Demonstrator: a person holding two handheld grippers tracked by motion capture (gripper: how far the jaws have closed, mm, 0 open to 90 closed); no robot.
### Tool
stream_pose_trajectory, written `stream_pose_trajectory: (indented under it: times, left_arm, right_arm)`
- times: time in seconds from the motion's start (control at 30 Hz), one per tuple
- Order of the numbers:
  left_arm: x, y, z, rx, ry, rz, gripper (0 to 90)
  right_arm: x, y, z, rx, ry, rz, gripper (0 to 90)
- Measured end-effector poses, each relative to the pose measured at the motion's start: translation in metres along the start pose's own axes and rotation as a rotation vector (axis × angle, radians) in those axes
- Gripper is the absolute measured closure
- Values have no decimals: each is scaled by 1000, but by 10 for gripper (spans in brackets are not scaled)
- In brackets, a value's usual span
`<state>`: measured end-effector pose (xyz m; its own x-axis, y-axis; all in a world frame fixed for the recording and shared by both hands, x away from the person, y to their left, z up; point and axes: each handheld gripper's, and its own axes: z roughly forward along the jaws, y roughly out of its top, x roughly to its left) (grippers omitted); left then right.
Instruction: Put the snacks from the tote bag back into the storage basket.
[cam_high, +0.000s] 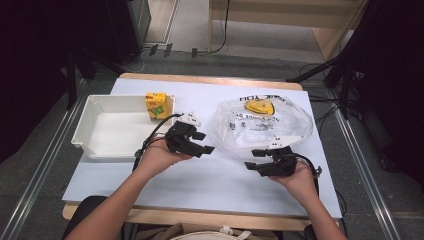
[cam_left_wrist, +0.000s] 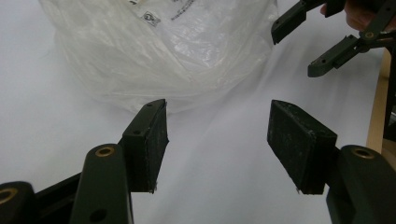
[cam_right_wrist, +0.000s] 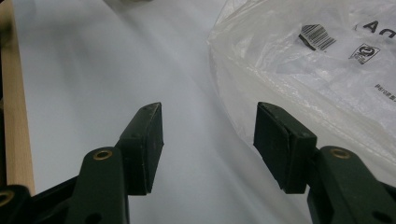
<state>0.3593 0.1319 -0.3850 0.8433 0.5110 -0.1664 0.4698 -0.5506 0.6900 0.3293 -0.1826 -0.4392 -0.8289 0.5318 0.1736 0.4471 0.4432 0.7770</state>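
Observation:
A crumpled clear plastic bag (cam_high: 262, 125) with black print lies on the right half of the pale table (cam_high: 200, 175); a yellow object (cam_high: 259, 106) shows through its far side. My left gripper (cam_high: 205, 142) hovers open just left of the bag, its jaws pointing toward the bag (cam_left_wrist: 163, 51), nothing between the pads (cam_left_wrist: 217, 121). My right gripper (cam_high: 252, 159) stands open at the bag's near edge, jaws pointing left. In the right gripper view the bag (cam_right_wrist: 317, 65) lies close beside the right-hand pad, and the gap (cam_right_wrist: 208, 116) holds only table. The left gripper view also catches the right gripper (cam_left_wrist: 295, 51).
A white rectangular tray (cam_high: 85, 132) sits at the left of the table, with a yellow juice carton (cam_high: 155, 105) standing in its far right corner. The table's wooden front edge (cam_high: 210, 217) runs along the near side. Cables and dark stands surround the table on the floor.

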Motion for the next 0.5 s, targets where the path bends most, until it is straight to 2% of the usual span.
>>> stream_pose_trajectory:
  times: [0.27, 0.37, 0.5]
  left_arm:
    - [-11, -5, 13, 6, -11, 21, 384]
    - [-14, -7, 18, 30, -8, 41, 383]
    - [-15, -9, 22, 25, -15, 33, 379]
  right_arm:
    - [0, 0, 1, 2, -2, 0, 430]
    - [0, -1, 1, 5, -3, -1, 427]
    - [1, -1, 1, 6, -2, 1, 420]
